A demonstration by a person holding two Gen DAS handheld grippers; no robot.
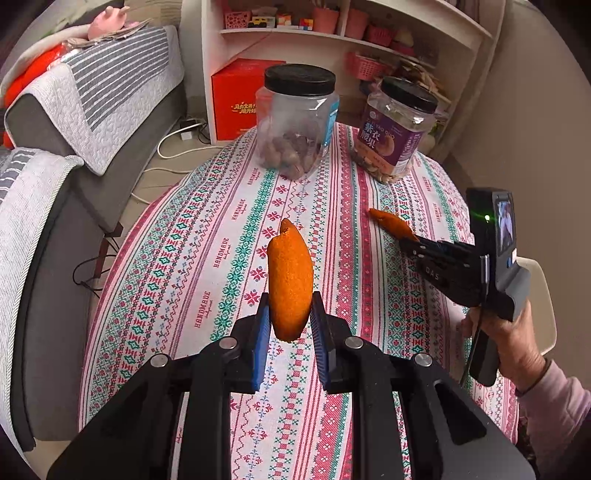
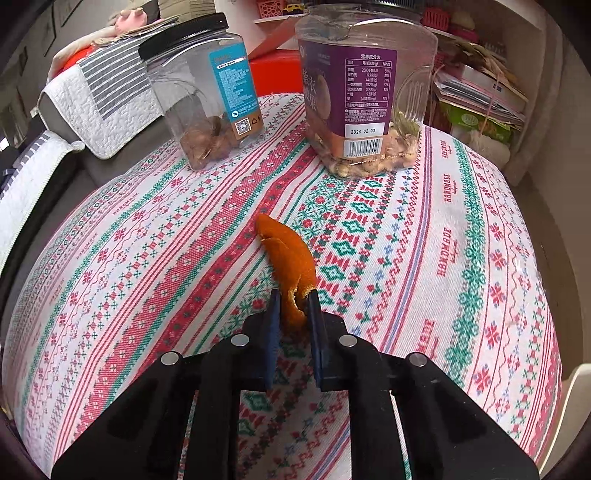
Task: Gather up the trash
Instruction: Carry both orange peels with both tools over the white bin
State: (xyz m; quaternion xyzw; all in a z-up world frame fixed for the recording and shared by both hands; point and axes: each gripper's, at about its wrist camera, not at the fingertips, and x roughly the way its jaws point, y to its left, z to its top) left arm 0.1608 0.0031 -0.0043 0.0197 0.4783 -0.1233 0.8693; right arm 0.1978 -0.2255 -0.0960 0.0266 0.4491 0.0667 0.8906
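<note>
My left gripper [image 1: 290,308] is shut on a large piece of orange peel [image 1: 290,280] and holds it above the patterned tablecloth [image 1: 207,229]. My right gripper [image 2: 293,302] is shut on a second, curled piece of orange peel [image 2: 290,254], whose far end lies on or just above the cloth. In the left wrist view the right gripper [image 1: 408,240] shows at the right with that peel [image 1: 391,223] at its tip, held by a hand in a pink sleeve.
Two clear plastic jars with black lids stand at the far side of the table: one with a blue label [image 1: 297,122] [image 2: 207,92], one with a purple label [image 1: 397,133] [image 2: 364,88]. A grey sofa [image 1: 74,155] is to the left, shelves [image 1: 332,29] behind.
</note>
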